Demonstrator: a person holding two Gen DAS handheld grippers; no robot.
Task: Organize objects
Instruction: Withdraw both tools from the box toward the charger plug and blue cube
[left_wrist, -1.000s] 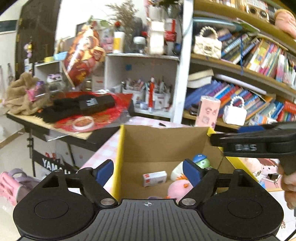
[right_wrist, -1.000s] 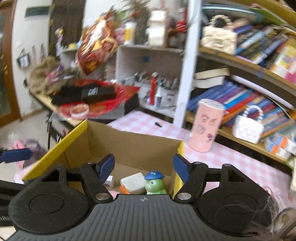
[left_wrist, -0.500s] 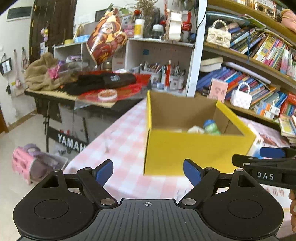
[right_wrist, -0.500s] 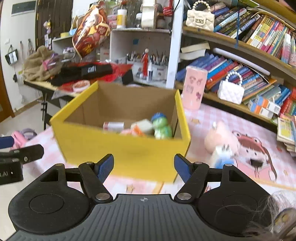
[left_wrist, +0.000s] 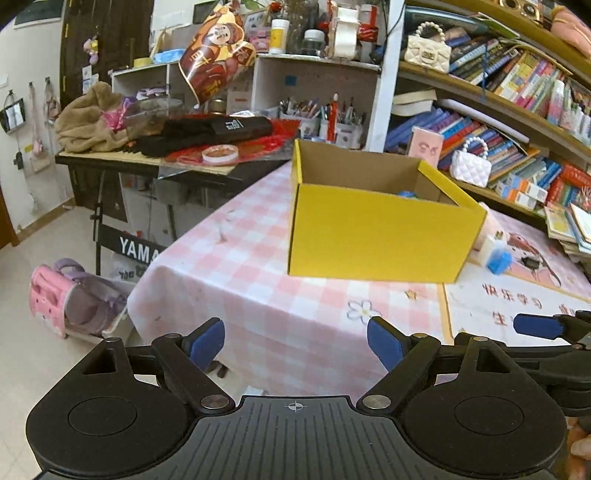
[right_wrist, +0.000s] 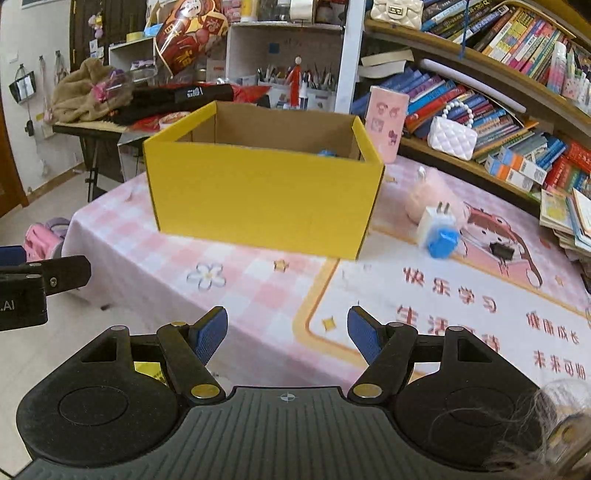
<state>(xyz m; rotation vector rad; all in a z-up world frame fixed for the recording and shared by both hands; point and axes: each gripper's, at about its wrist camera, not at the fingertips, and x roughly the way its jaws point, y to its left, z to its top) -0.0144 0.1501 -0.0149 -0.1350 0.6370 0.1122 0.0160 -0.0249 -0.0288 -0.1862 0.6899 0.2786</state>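
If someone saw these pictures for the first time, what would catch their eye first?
The bright yellow box dominates, standing open-topped on the pink checked tablecloth. To its right lie a white and blue plug adapter and a fluffy pink toy. Both open grippers, left gripper and right gripper, hang empty in front.

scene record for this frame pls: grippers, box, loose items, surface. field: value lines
left gripper: open, empty, short of the table edge
right gripper: open, empty
container: open yellow cardboard box, something blue just visible inside
loose items: white plug adapter with blue block; fluffy pink plush behind it, both right of the box
surface: pink checked tablecloth
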